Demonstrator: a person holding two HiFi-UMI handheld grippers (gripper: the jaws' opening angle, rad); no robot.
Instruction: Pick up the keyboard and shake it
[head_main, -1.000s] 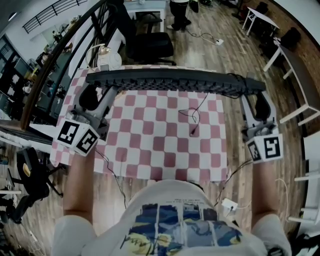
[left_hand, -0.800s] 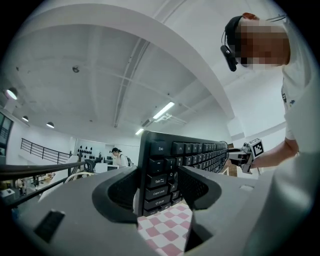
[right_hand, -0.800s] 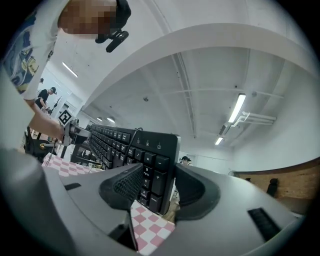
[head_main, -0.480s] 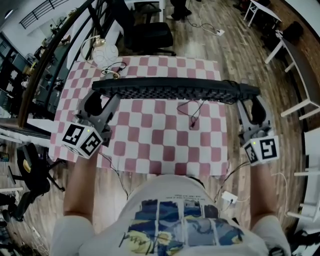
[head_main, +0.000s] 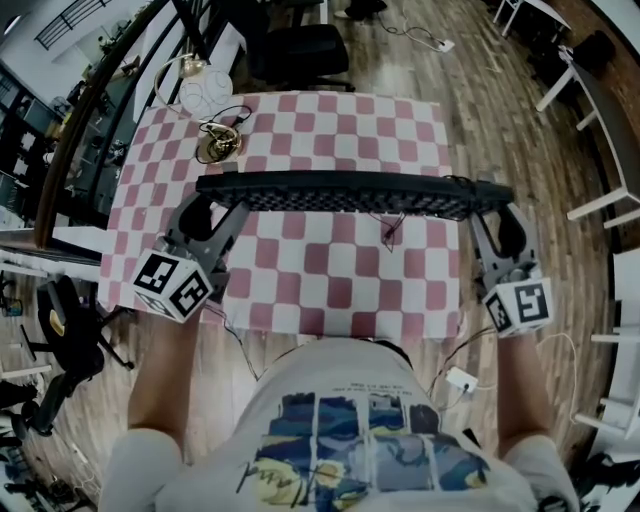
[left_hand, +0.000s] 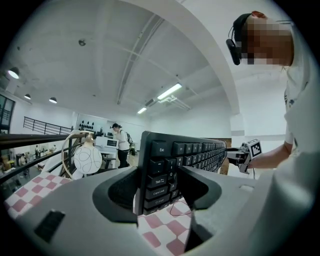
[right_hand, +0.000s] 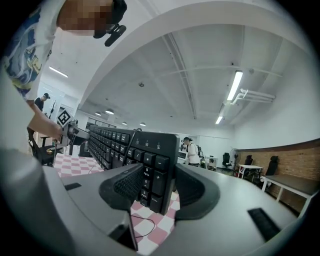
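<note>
Keyboard (head_main: 350, 192), black and long, is held in the air above the table (head_main: 330, 285) with a red and white checkered cloth, and it stretches from left to right in front of the person. The left gripper (head_main: 215, 205) has its jaws pressed on the end with the Esc key, and the right gripper (head_main: 495, 208) clamps the opposite end. A white globe lamp (head_main: 205, 95) stands at the far left corner. A thin cable (head_main: 390, 230) hangs under the keyboard.
</note>
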